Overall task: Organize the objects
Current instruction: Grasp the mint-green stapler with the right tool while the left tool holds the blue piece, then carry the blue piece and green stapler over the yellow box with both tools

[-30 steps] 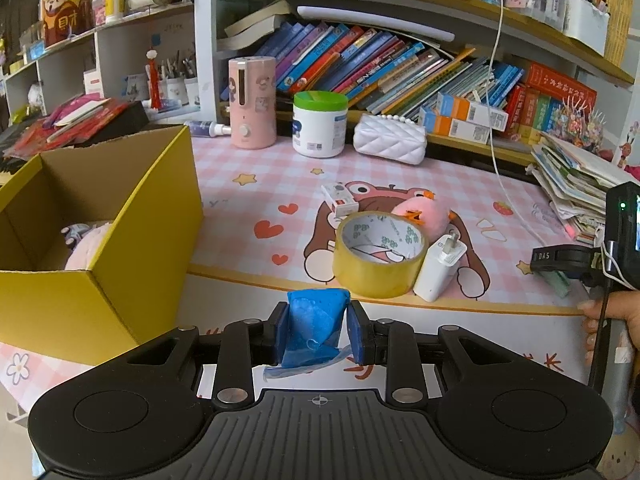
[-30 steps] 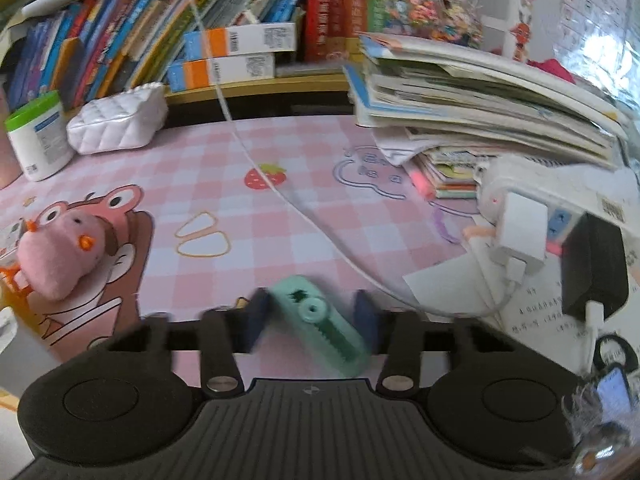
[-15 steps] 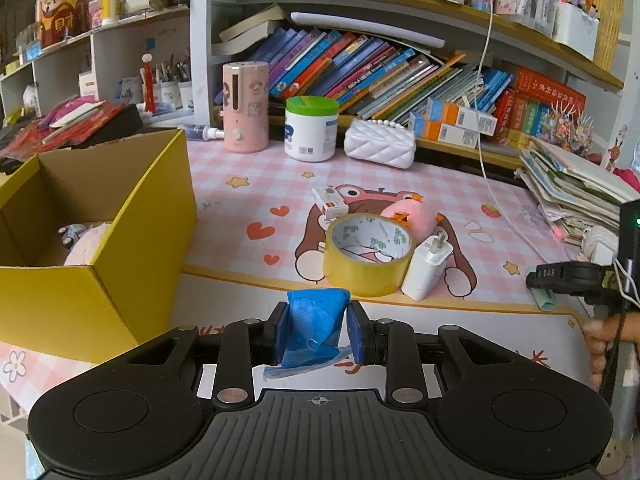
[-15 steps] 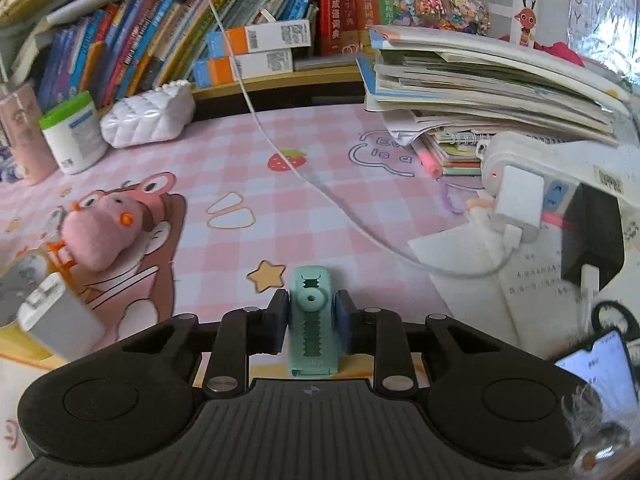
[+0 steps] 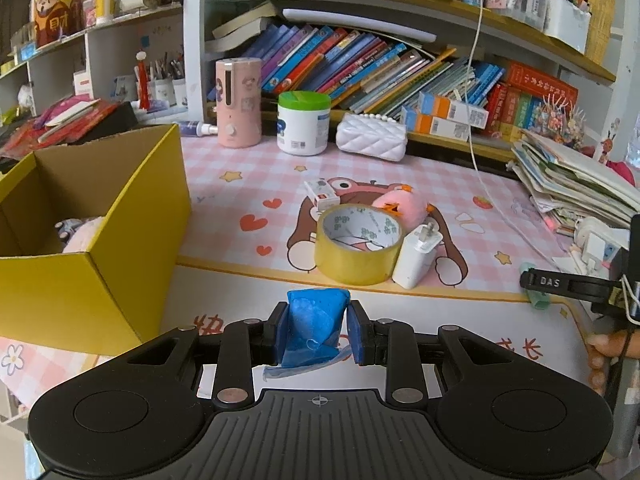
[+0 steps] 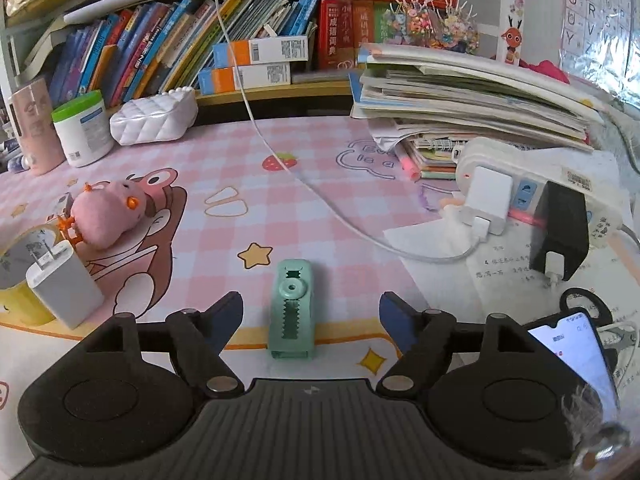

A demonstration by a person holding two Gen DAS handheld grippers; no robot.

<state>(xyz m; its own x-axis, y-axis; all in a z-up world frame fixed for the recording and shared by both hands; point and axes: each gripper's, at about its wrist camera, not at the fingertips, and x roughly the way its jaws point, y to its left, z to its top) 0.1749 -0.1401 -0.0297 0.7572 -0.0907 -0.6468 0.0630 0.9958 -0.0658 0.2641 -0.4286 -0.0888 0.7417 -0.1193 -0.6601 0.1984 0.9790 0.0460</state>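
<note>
Right gripper (image 6: 311, 312) just opened, green clip (image 6: 292, 308) lengthwise

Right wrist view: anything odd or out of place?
Yes. The green clip lies flat on the mat between the right gripper fingers, whose jaws have just been opening and do not touch it. The left gripper is shut on a crumpled blue packet.
</note>
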